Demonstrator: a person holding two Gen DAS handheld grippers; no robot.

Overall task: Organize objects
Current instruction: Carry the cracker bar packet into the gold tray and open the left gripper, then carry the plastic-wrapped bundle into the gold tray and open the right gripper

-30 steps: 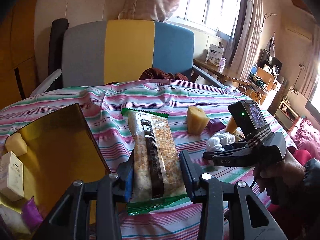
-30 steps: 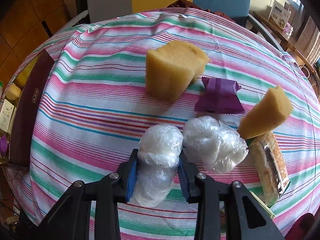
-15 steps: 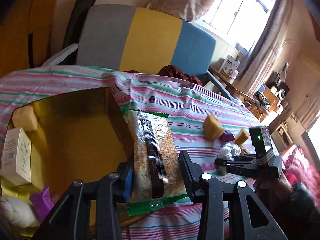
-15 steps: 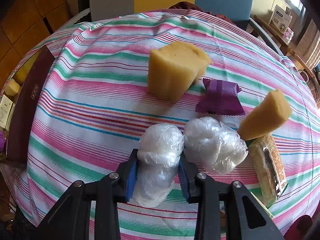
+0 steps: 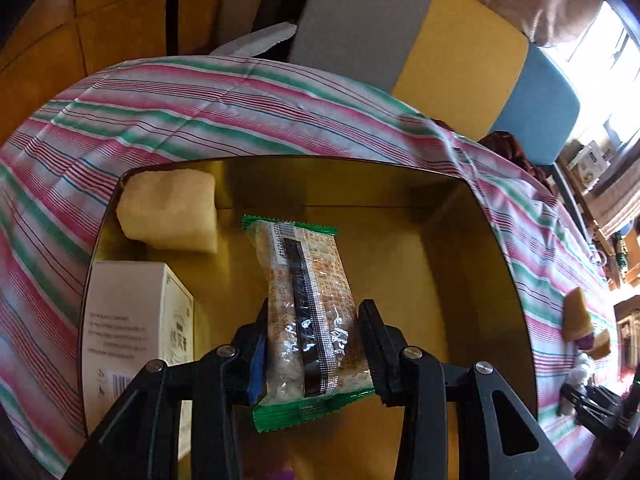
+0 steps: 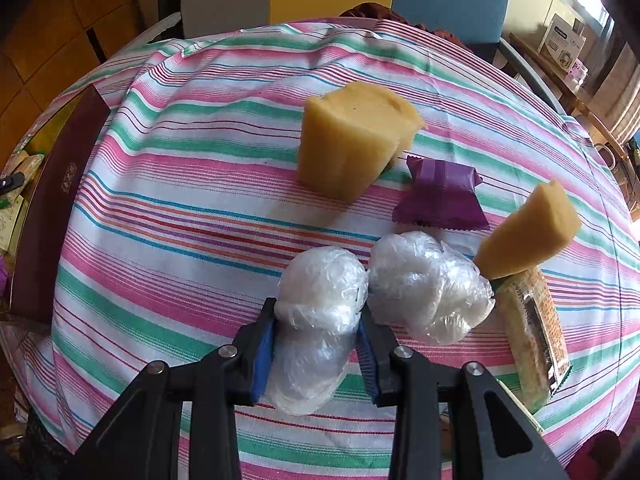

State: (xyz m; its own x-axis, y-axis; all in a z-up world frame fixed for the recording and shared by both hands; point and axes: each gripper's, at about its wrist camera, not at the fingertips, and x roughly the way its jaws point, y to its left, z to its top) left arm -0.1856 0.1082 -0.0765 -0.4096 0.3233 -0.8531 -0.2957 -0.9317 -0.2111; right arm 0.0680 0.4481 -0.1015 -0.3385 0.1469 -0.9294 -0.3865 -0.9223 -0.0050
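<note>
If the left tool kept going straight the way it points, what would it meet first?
Probably the box's bare yellow floor: the left tool, shut on the cracker packet, points into it between the pale cake and right wall.

The tablecloth point(image 6: 168, 200) is white with pink, green, red and blue stripes. Near its left edge, the box point(image 5: 472, 264) is golden yellow inside and dark maroon outside point(image 6: 52, 216). In it lie a pale cream sponge block point(image 5: 168, 216) and a white carton point(image 5: 132, 320) with grey print. The cracker packet point(image 5: 312, 312) is clear over orange-brown crackers, with a black strip and green ends. On the cloth sit 2 yellow sponge blocks point(image 6: 352, 140) point(image 6: 528, 232), a purple wrapper point(image 6: 440, 196), 2 cloudy white plastic-wrapped balls point(image 6: 316, 320) point(image 6: 424, 288) and a second cracker packet point(image 6: 536, 332). Both grippers point(image 5: 314, 336) point(image 6: 316, 344) are black with blue pads. The chair point(image 5: 460, 60) has grey, yellow and blue panels.
</note>
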